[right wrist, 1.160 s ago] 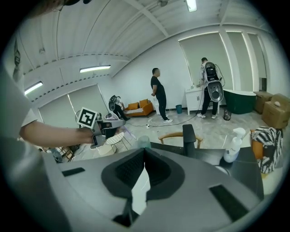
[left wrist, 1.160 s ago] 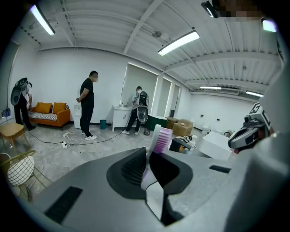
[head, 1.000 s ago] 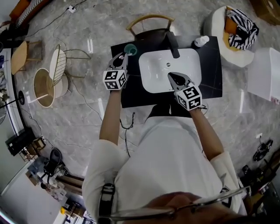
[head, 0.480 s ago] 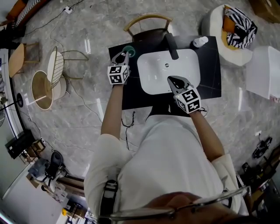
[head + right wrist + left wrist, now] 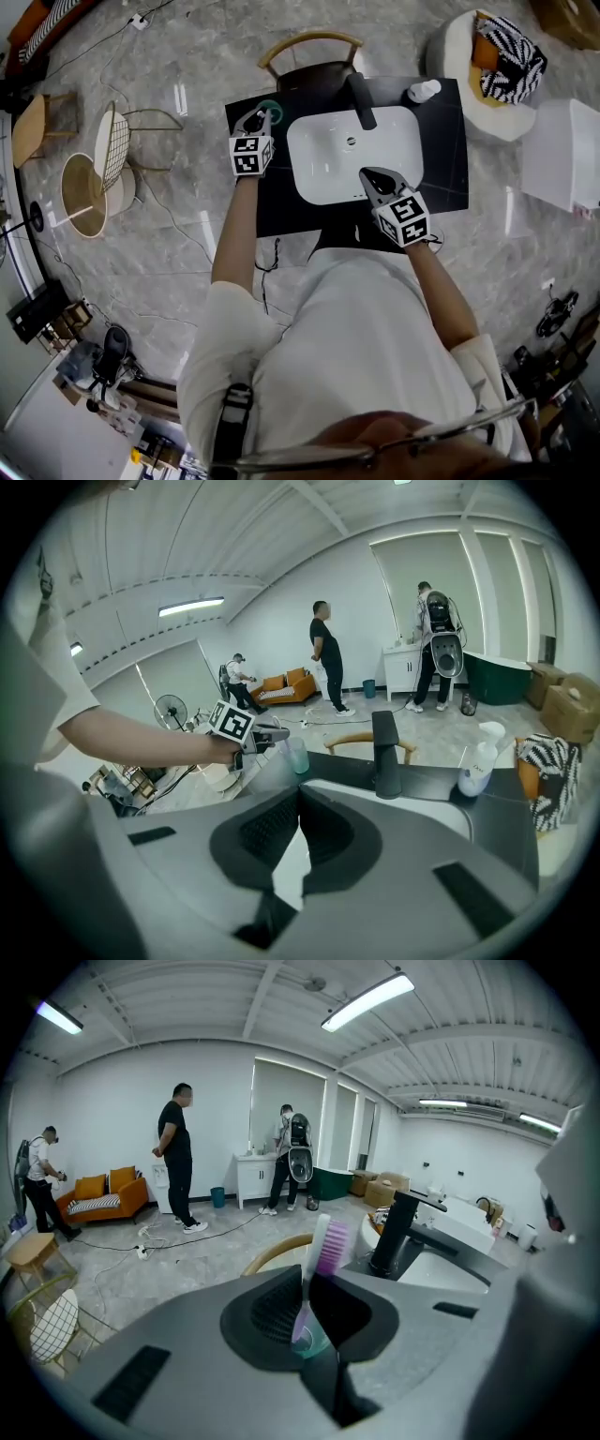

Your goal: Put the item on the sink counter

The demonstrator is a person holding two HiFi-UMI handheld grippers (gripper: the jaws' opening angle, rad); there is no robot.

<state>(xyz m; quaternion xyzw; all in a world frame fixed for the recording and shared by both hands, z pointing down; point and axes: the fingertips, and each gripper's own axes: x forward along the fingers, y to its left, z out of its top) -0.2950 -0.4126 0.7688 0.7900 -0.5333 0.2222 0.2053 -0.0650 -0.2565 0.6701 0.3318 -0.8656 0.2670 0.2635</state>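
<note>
Marble-floor showroom; black counter (image 5: pixel 441 178) w/ white basin (image 5: pixel 328 159) and tap (image 5: pixel 361 98). Item: brush (image 5: pixel 322 1241), long axis upright, bristles up, clamped in L tongs (image 5: pixel 261 116). Lower end at cup (image 5: pixel 273 109) on counter's far-L corner; in or just above, can't tell. R tongs (image 5: pixel 373 176) closed, empty, over basin front. L nearer.

Bright ceiling strip lights (image 5: pixel 367 1000), sharp pictures, fisheye-warped edges.

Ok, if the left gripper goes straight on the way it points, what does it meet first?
Most likely the teal cup, standing on the counter right past its jaw tips. The left gripper is shut on a toothbrush, whose lower end overlaps that cup; exact gap unclear.
</note>
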